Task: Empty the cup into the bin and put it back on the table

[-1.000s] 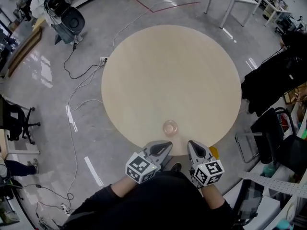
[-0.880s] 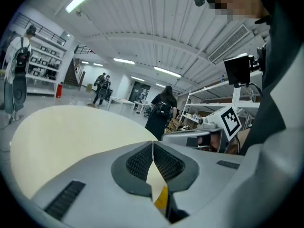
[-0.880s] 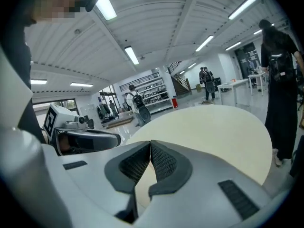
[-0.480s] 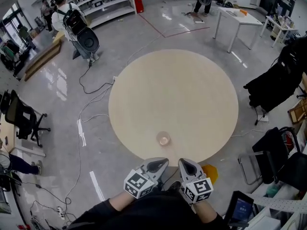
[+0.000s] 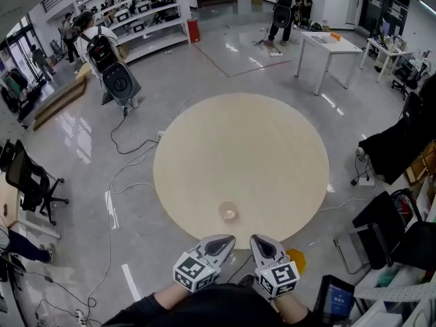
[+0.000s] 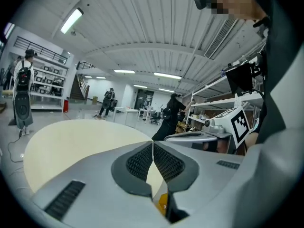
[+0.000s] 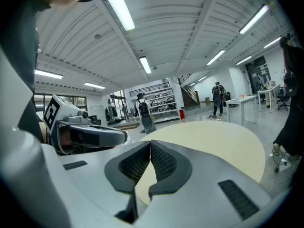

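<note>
A small clear cup [image 5: 227, 211] stands upright on the round beige table [image 5: 242, 148], near its front edge; something small lies inside it. My left gripper [image 5: 227, 238] and right gripper [image 5: 254, 239] are held side by side just short of the table's near rim, both shut and empty, a little below the cup in the head view. In the left gripper view my left gripper [image 6: 152, 144] has its pads pressed together over the tabletop [image 6: 76, 139]. The right gripper [image 7: 150, 146] looks the same in its own view. The cup shows in neither gripper view.
A yellow object [image 5: 295, 259] sits on the floor by the table's front right. Cables [image 5: 126, 155] trail across the floor at left. An office chair [image 5: 30, 182] is at far left, a white table [image 5: 328, 48] at back right, dark chairs [image 5: 381, 230] at right. People stand far behind.
Both grippers have risen and stayed shut. The head view has lifted, so the table and cup sit lower and smaller in the picture and more of the room shows.
</note>
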A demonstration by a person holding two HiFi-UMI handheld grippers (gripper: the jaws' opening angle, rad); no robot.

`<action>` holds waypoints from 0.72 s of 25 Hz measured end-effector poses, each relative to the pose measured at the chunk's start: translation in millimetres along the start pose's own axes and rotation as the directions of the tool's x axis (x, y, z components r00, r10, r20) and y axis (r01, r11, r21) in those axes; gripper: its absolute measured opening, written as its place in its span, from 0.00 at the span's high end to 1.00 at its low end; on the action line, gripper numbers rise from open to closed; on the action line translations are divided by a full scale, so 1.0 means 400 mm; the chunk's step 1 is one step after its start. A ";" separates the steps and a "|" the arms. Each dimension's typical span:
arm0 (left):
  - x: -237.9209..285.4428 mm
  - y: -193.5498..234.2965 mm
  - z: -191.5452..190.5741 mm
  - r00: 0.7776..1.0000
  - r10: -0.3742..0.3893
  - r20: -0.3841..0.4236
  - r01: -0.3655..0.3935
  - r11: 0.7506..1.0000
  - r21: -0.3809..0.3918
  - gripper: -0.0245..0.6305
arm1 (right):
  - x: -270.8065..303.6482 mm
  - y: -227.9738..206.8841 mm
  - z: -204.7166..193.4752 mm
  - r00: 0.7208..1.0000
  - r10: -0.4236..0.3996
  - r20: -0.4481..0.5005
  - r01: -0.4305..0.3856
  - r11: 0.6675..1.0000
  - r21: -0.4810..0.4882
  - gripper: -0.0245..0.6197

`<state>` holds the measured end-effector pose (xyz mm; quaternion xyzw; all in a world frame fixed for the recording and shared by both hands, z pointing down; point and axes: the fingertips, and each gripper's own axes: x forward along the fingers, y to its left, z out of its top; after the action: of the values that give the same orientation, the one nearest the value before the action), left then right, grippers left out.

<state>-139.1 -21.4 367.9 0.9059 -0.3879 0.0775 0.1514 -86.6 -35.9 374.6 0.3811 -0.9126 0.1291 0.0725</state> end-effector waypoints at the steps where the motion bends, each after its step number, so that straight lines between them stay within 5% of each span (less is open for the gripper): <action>1: -0.006 0.007 0.005 1.000 -0.005 0.006 0.005 1.000 0.001 0.93 | 0.010 0.006 0.007 1.000 -0.004 0.001 0.004 1.000 -0.005 0.94; 7: -0.053 0.060 0.012 0.999 -0.024 0.030 0.025 0.999 -0.042 0.93 | 0.080 0.070 0.031 1.000 0.002 0.008 -0.001 1.000 -0.029 0.94; 18: -0.061 0.128 0.065 0.995 -0.061 0.078 0.060 0.998 0.014 0.93 | 0.142 0.098 0.091 0.999 -0.014 0.033 0.017 0.995 -0.099 0.94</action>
<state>-192.4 -47.0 348.1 0.9204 -0.3653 0.0394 0.1333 -155.6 -58.6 345.8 0.3862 -0.9159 0.0768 0.0777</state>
